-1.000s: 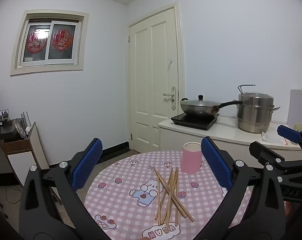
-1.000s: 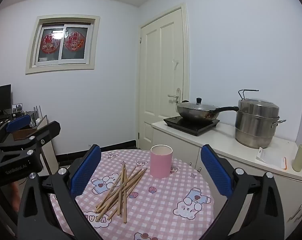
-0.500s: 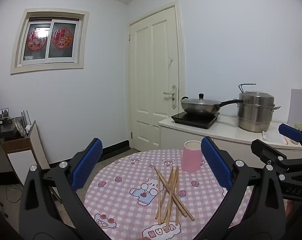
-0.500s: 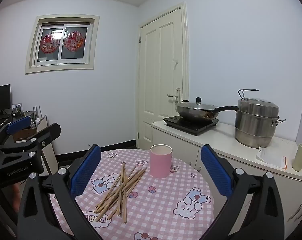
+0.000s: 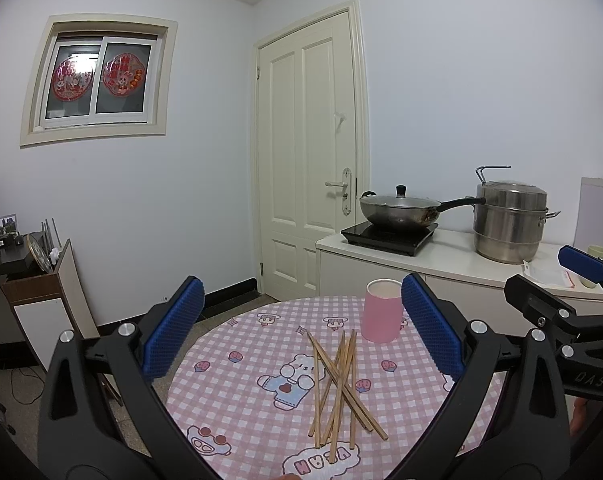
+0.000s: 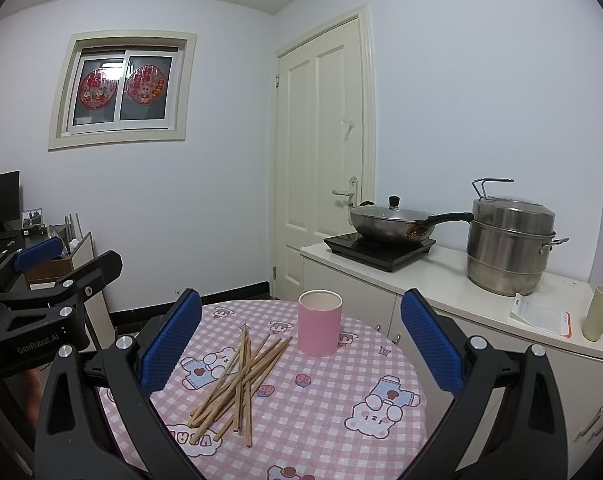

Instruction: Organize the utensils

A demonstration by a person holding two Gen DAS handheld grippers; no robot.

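Several wooden chopsticks [image 5: 339, 384] lie in a loose crossed pile on the round table with a pink checked cloth [image 5: 241, 396]. A pink cup [image 5: 381, 310] stands upright just behind the pile. In the right wrist view the chopsticks [image 6: 241, 380] lie left of the pink cup [image 6: 320, 322]. My left gripper [image 5: 301, 332] is open and empty, above the table's near side. My right gripper [image 6: 299, 338] is open and empty too, held above the table [image 6: 341, 412]. Each gripper shows at the edge of the other's view.
A white counter [image 6: 441, 280] behind the table carries an induction hob with a lidded wok [image 6: 393, 226], a steel steamer pot [image 6: 509, 248], a paper packet and a pale green cup [image 6: 599, 312]. A cream door [image 5: 309, 168] is behind. A desk and cabinet [image 5: 33, 292] stand at left.
Both grippers have drifted only slightly; the view has shifted a little. The chopsticks and cup have not moved.
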